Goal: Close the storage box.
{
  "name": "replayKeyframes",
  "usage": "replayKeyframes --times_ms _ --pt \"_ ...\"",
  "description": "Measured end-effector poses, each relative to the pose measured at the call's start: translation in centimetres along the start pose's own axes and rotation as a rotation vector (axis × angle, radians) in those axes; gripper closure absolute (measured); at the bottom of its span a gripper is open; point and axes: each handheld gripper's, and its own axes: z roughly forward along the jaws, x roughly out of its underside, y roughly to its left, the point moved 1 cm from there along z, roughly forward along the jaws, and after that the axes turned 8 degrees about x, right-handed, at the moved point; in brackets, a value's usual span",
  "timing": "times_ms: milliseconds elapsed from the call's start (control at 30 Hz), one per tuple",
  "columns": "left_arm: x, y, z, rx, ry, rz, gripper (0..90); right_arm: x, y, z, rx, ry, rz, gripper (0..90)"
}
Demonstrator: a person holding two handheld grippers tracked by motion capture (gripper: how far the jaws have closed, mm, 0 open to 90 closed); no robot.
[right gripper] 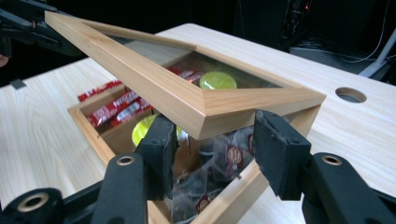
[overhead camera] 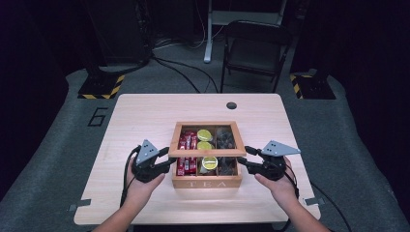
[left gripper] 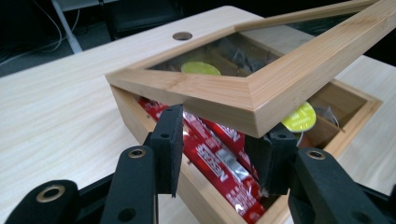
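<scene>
High view: wooden tea box [overhead camera: 207, 182] near the front middle of the table [overhead camera: 145, 111], one tool at each side.

Glass-paned lid [overhead camera: 207, 152] raised at its front edge, tilted over the box. Left tool [overhead camera: 170, 158] and right tool [overhead camera: 244, 155] each sit at a front corner of the lid, jaws partly apart around it; whether the pads press the wood cannot be told. Contents: red stick sachets [left gripper: 219, 161], yellow-green capsules [right gripper: 217, 80], clear-wrapped tea bags [right gripper: 219, 172].
</scene>
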Motion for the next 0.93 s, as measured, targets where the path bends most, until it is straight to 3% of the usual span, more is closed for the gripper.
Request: replayKeyframes --times_ms 200,267,400,733,800,833,933 --pt "1.6 -0.5 0.4 0.009 0.024 0.013 54.7 1.4 0.6 0.1 0.008 0.038 -0.045 49.6" --pt "2.1 -0.6 0.6 0.019 0.029 -0.003 53.3 1.9 0.8 0.2 0.009 0.047 -0.059 49.0" --pt "2.8 -0.8 0.9 0.033 0.038 -0.009 50.9 2.7 1.1 0.3 0.009 0.07 -0.051 47.2" --pt "3.9 -1.5 1.0 0.054 0.13 -0.014 39.9 4.0 1.6 0.4 -0.021 0.154 -0.081 41.8" --pt "4.3 -1.7 1.4 0.062 0.175 -0.031 34.6 4.0 1.7 0.3 -0.039 0.135 -0.07 39.1" --pt "4.6 -1.8 1.3 0.067 0.159 -0.039 29.4 3.9 1.7 0.1 -0.049 0.127 -0.06 36.7" --pt "4.7 -2.0 1.1 0.067 0.142 -0.047 29.3 4.1 1.7 -0.5 -0.039 0.108 -0.064 35.3"
